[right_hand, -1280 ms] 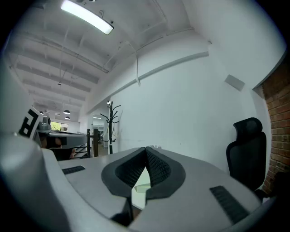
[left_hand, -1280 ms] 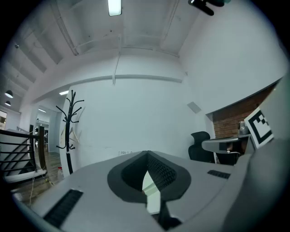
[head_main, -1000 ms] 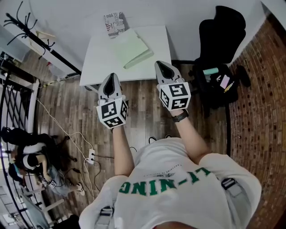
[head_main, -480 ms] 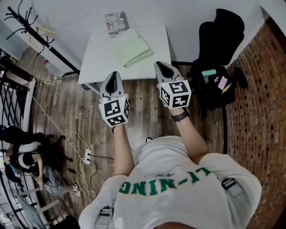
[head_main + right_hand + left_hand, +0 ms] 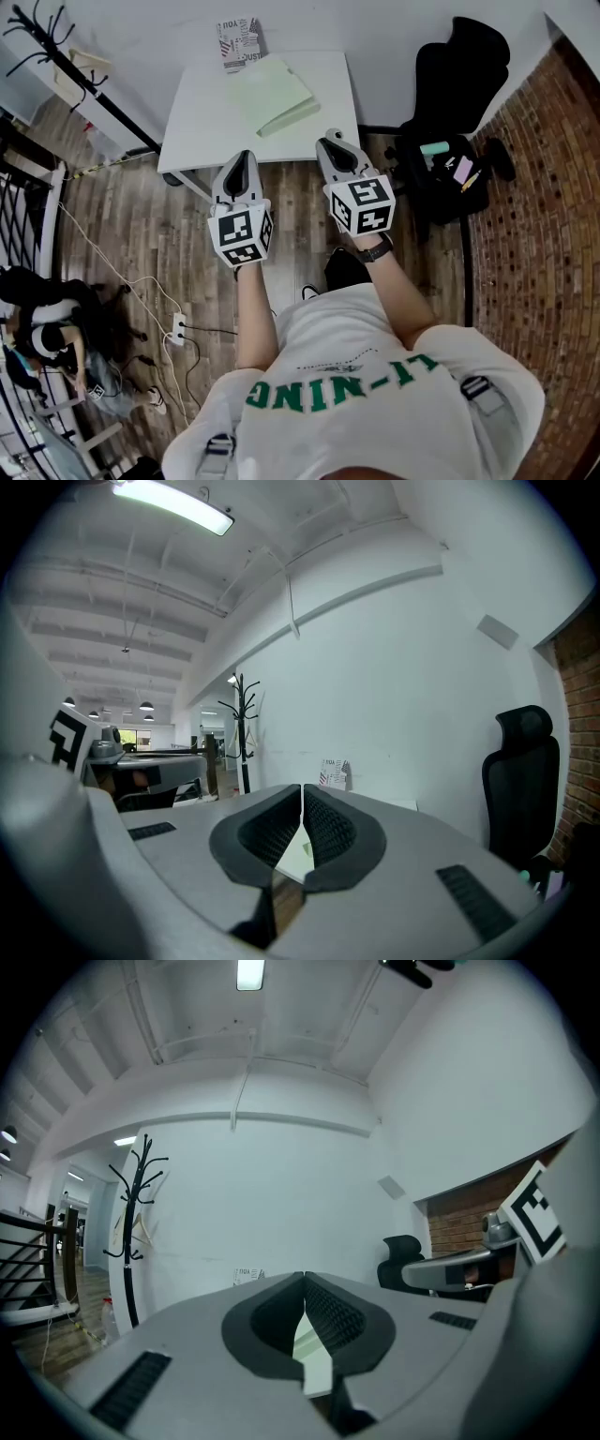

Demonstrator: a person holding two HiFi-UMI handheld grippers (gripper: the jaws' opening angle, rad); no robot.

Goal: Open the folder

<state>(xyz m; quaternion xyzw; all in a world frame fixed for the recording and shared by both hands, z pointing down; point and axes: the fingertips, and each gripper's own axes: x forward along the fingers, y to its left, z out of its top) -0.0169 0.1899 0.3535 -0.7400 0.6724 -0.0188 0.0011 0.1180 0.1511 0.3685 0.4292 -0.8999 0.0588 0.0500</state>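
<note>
A pale green folder (image 5: pixel 271 95) lies closed on the white table (image 5: pixel 202 122), towards its far right. Both grippers hover over the wooden floor short of the table's near edge, pointing at it. My left gripper (image 5: pixel 243 156) is shut and empty, its tips meeting in the left gripper view (image 5: pixel 304 1277). My right gripper (image 5: pixel 328 139) is shut with nothing between its pads (image 5: pixel 302 787). A sliver of the green folder (image 5: pixel 304 847) shows through the gap below the right jaws.
A printed box (image 5: pixel 240 41) stands at the table's far edge against the white wall. A black office chair (image 5: pixel 456 84) with small items on its seat sits to the right. A coat rack (image 5: pixel 70 70) stands left. Cables and a power strip (image 5: pixel 175 326) lie on the floor.
Both grippers have drifted a little towards the table; the right one moved slightly left and nearer its edge. Jaws stay shut.
</note>
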